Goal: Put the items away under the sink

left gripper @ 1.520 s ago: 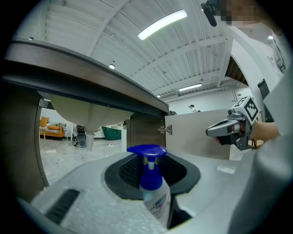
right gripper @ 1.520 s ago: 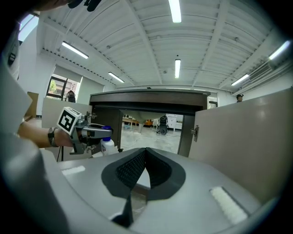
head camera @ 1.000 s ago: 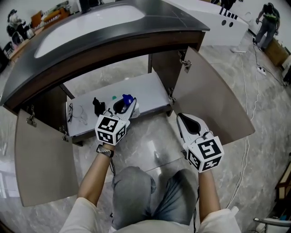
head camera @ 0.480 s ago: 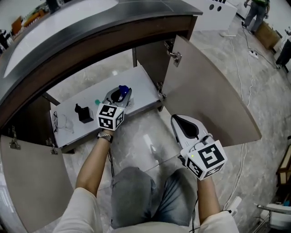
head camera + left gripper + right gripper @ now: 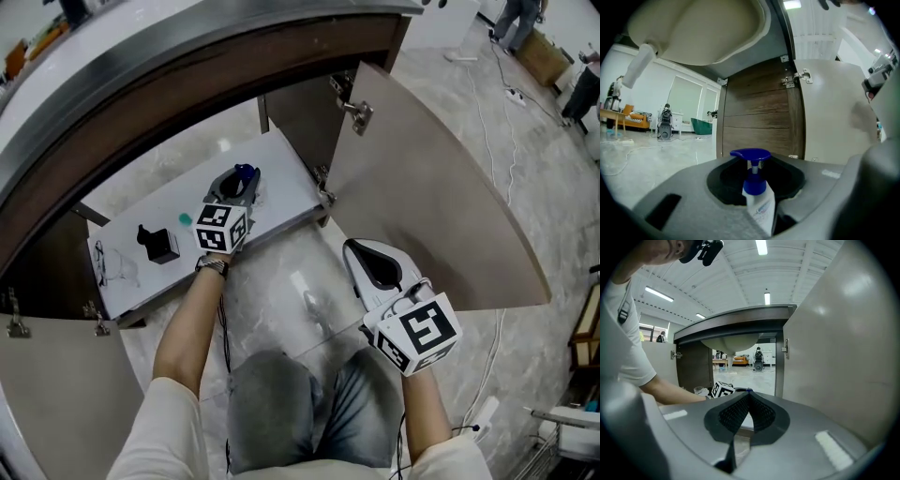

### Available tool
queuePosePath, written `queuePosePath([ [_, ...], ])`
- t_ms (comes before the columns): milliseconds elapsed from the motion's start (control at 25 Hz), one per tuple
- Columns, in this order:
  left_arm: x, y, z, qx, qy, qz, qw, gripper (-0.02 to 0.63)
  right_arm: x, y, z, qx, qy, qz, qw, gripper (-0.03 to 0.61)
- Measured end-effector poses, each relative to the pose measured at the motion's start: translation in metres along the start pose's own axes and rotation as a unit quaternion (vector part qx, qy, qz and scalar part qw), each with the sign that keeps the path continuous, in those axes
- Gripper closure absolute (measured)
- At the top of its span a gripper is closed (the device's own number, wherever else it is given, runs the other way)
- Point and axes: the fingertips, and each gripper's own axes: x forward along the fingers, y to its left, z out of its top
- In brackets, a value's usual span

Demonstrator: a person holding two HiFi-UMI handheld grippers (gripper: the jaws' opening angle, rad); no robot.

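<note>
Between the jaws of the left gripper [image 5: 757,183], a white plastic pump bottle with a blue pump head [image 5: 758,199] is clamped, slightly tilted. It is held over the white shelf board of the cabinet under the sink [image 5: 286,159]; whether its base touches the board cannot be told. Blue print is seen on the bottle's label in the left gripper view, but it is too blurred to be read. In the head view only the blue pump head is seen, past the gripper's black-and-white marker cube [image 5: 221,228].

On the same board, further left, a small black container [image 5: 157,246], a small teal piece [image 5: 185,219] and a clear wiry object [image 5: 114,266] are set apart from one another.

The white underside of the sink basin [image 5: 703,28] and the wood-grain cabinet side wall [image 5: 757,117] with its metal hinges [image 5: 794,78] are shown by the left gripper view alone.

The right gripper [image 5: 361,251] is held over the grey marble floor [image 5: 281,300], beside the open right cabinet door [image 5: 441,206] and well apart from the bottle. Its jaws are pressed together with nothing between them, as the right gripper view shows. The person's bare forearm [image 5: 670,391] is also caught in that view.
</note>
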Motion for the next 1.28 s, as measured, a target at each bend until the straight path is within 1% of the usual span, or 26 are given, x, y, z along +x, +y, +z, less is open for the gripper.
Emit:
queuePosePath([
  [120,0.004,0.002,0.002,0.020,-0.014,0.001,0.9997,0.518,0.000,-0.002,0.000,-0.001,0.000,-0.001,1.000,0.571],
  [280,0.004,0.000,0.002,0.020,-0.022,0.002,0.9996,0.517,-0.001,-0.006,-0.002,0.002,0.004,-0.005,1.000,0.571],
  [440,0.001,0.000,0.001,0.026,-0.011,0.004,0.9996,0.508,-0.003,-0.004,0.000,0.000,0.003,-0.004,1.000,0.571],
  [600,-0.007,0.004,0.000,0.014,0.004,0.021,0.9997,0.482,-0.010,-0.003,0.003,-0.001,0.000,-0.003,1.000,0.571],
  [760,-0.023,0.002,-0.002,0.008,0.012,0.031,0.9994,0.483,-0.021,-0.002,0.005,0.003,-0.001,-0.004,1.000,0.571],
  [880,-0.038,-0.005,0.003,0.016,0.017,0.035,0.9991,0.489,-0.029,0.000,0.009,0.000,-0.007,-0.004,1.000,0.571],
  [1000,-0.055,-0.017,0.017,0.028,0.007,0.035,0.9990,0.504,-0.038,0.002,0.012,-0.006,-0.009,-0.005,1.000,0.571],
  [1160,-0.081,-0.043,0.035,0.037,-0.012,0.019,0.9991,0.515,-0.051,0.008,0.016,-0.011,-0.012,-0.003,1.000,0.571],
  [1280,-0.106,-0.064,0.049,0.040,-0.028,0.010,0.9988,0.526,-0.059,0.013,0.020,-0.029,-0.012,-0.004,1.000,0.571],
])
